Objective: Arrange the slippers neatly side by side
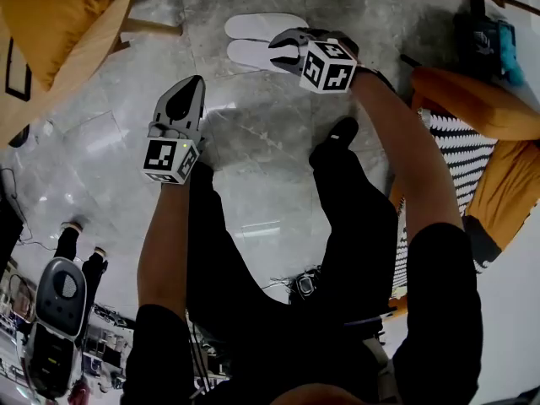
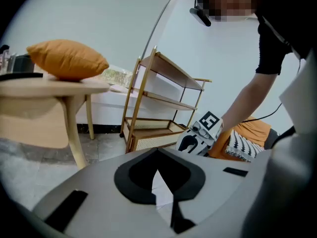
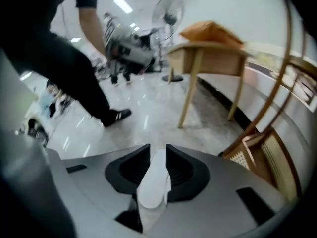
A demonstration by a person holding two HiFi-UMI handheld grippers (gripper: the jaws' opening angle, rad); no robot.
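Observation:
Two white slippers lie side by side on the grey marble floor in the head view: the far slipper (image 1: 263, 25) and the near slipper (image 1: 246, 54). My right gripper (image 1: 285, 55) hangs above the near slipper's right end and hides part of it. Its jaws stand apart with nothing held; the white slippers (image 3: 154, 185) show on the floor through the gap of the right gripper (image 3: 158, 148). My left gripper (image 1: 195, 83) hovers lower left of the slippers, apart from them. In its own view the left gripper (image 2: 157, 152) has its tips together and holds nothing.
A wooden chair with an orange cushion (image 1: 46, 11) stands at the left. An orange seat with a black-and-white patterned pillow (image 1: 460, 146) is at the right. A wooden shelf rack (image 2: 158, 103) stands behind. The person's dark legs and shoe (image 1: 337, 133) are below the slippers.

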